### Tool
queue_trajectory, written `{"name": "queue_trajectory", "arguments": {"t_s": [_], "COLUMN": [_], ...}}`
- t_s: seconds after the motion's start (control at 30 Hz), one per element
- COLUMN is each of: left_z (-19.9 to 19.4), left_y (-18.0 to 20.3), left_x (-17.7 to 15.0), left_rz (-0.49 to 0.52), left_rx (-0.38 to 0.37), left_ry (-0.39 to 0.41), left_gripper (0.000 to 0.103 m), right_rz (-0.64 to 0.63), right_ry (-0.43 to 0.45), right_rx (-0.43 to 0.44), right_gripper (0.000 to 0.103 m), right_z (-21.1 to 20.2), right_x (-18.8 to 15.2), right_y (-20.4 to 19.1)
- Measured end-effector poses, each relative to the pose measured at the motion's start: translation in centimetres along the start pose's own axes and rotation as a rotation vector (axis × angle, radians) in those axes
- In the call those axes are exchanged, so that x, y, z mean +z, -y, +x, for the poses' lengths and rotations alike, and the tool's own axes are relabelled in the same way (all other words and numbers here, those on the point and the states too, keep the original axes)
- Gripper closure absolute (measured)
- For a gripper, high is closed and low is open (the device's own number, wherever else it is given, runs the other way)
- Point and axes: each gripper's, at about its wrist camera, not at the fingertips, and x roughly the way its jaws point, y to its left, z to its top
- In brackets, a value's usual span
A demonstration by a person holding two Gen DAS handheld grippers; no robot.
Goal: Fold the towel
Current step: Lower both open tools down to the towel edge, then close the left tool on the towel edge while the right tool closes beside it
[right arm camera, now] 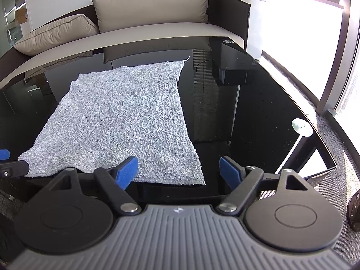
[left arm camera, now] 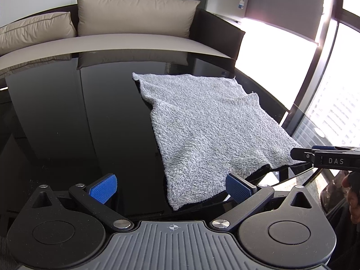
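Observation:
A fluffy grey towel [left arm camera: 207,126] [right arm camera: 119,117] lies spread on the black glass table [left arm camera: 67,112] [right arm camera: 258,117], with a second layer's edge showing near its far right side. My left gripper [left arm camera: 171,189] stands open at the towel's near left corner, which lies between its blue pads without being pressed. My right gripper [right arm camera: 178,172] is open too, straddling the near right corner of the towel. Each gripper also shows in the other's view: the right gripper [left arm camera: 299,154] at the right edge, the left gripper [right arm camera: 15,159] at the left edge.
A sofa with beige cushions [left arm camera: 135,13] [right arm camera: 153,6] stands beyond the table's far edge. Bright windows [left arm camera: 281,51] run along the right. A round metal table fitting [right arm camera: 301,126] sits near the table's right corner. A person's hand [left arm camera: 353,198] shows at the right edge.

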Motion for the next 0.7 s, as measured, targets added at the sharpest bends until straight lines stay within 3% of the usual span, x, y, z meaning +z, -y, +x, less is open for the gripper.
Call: {"name": "queue_trajectory", "arguments": {"t_s": [0.27, 0.6, 0.7], "left_z": [0.2, 0.0, 0.0], "left_y": [0.4, 0.6, 0.6], "left_x": [-0.1, -0.2, -0.2], "left_rz": [0.017, 0.035, 0.039], "left_rx": [-0.014, -0.024, -0.025], "left_ry": [-0.013, -0.013, -0.014], "left_gripper": [0.016, 0.041, 0.042], "right_rz": [0.037, 0.050, 0.058], "right_ry": [-0.007, -0.009, -0.011], "right_rx": [0.004, 0.011, 0.010], "right_gripper": [0.038, 0.055, 0.058], "right_z": [-0.4, -0.7, -0.8], "right_x": [-0.1, -0.2, -0.2], "right_y": [0.7, 0.9, 1.1]}}
